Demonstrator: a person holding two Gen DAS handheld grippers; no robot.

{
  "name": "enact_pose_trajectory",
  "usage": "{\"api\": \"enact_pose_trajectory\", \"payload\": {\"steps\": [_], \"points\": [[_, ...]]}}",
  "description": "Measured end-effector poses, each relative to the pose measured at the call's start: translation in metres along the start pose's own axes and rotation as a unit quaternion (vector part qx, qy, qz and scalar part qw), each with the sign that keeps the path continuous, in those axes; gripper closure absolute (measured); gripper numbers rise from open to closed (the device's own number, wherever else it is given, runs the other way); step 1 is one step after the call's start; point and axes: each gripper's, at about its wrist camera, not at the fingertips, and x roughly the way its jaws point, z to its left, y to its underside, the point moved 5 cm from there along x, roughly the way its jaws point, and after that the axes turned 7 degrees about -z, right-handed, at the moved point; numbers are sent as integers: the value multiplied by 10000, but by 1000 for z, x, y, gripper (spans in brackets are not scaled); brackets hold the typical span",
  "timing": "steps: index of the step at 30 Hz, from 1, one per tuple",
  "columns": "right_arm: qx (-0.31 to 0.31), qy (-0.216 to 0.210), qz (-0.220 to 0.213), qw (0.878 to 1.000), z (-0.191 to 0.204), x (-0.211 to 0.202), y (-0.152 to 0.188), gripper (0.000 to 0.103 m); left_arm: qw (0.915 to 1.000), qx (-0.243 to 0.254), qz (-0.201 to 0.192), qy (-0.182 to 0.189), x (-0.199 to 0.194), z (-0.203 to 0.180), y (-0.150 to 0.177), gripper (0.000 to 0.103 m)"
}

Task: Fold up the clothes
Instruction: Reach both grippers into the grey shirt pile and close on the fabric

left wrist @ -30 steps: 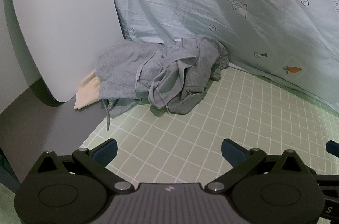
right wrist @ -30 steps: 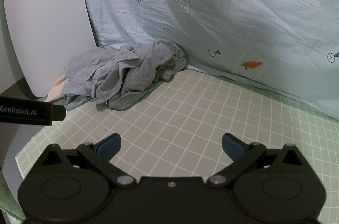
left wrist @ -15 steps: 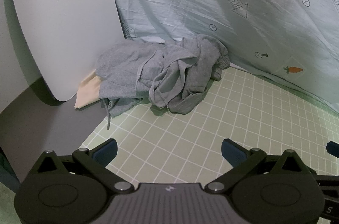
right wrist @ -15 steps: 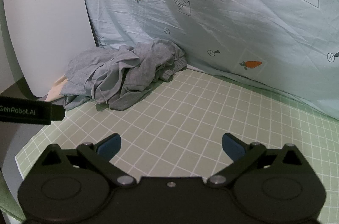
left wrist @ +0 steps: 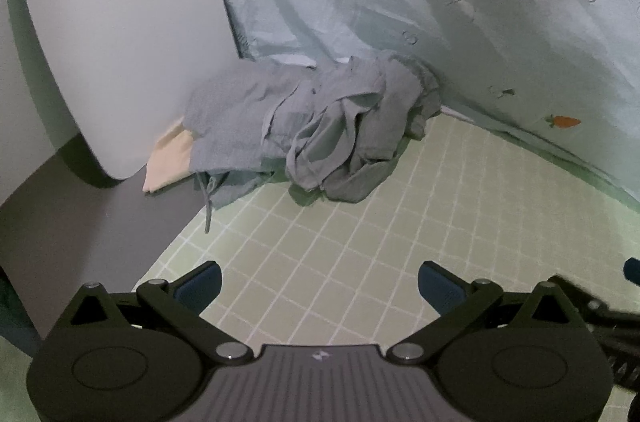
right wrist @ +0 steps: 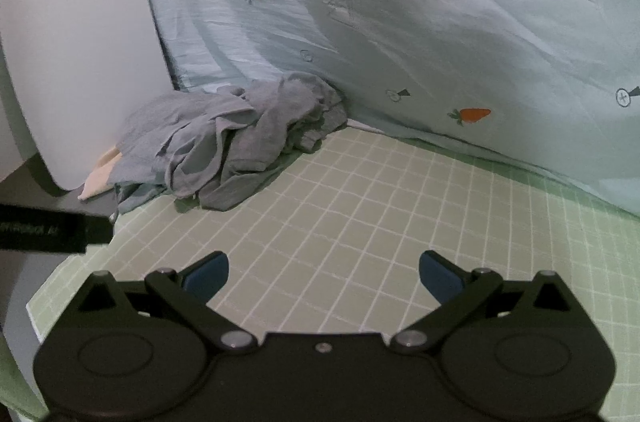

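Observation:
A crumpled heap of grey clothes (left wrist: 312, 126) lies at the far left of the green grid mat (left wrist: 360, 254), against the hanging sheet; it also shows in the right wrist view (right wrist: 232, 142). A drawstring (left wrist: 208, 198) hangs off its near edge. A cream cloth (left wrist: 168, 162) sticks out under its left side. My left gripper (left wrist: 318, 286) is open and empty, well short of the heap. My right gripper (right wrist: 324, 274) is open and empty, over the mat (right wrist: 380, 222), nearer than the heap.
A pale blue sheet (right wrist: 400, 22) with carrot prints hangs behind the mat. A white rounded board (left wrist: 112, 34) leans at the left. Bare grey table (left wrist: 80, 230) lies left of the mat. The left gripper's body (right wrist: 52, 230) shows at the right view's left edge.
Both grippers have shifted slightly; the views are a little blurred and the heap sits marginally lower in frame. The clothes have not moved and both grippers stay open.

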Motion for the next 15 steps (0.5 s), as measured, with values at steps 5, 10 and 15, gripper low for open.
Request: {"api": "enact_pose_trajectory", "payload": {"steps": [5, 10, 15], "points": [[271, 49, 14, 9996, -12, 22, -16, 1, 9997, -149, 132, -151, 25, 16, -10, 0], [207, 146, -84, 9996, -17, 55, -41, 5, 9988, -321, 222, -298, 55, 35, -25, 0], [177, 129, -129, 9997, -13, 103, -72, 12, 9973, -571, 257, -380, 98, 59, -47, 1]]}}
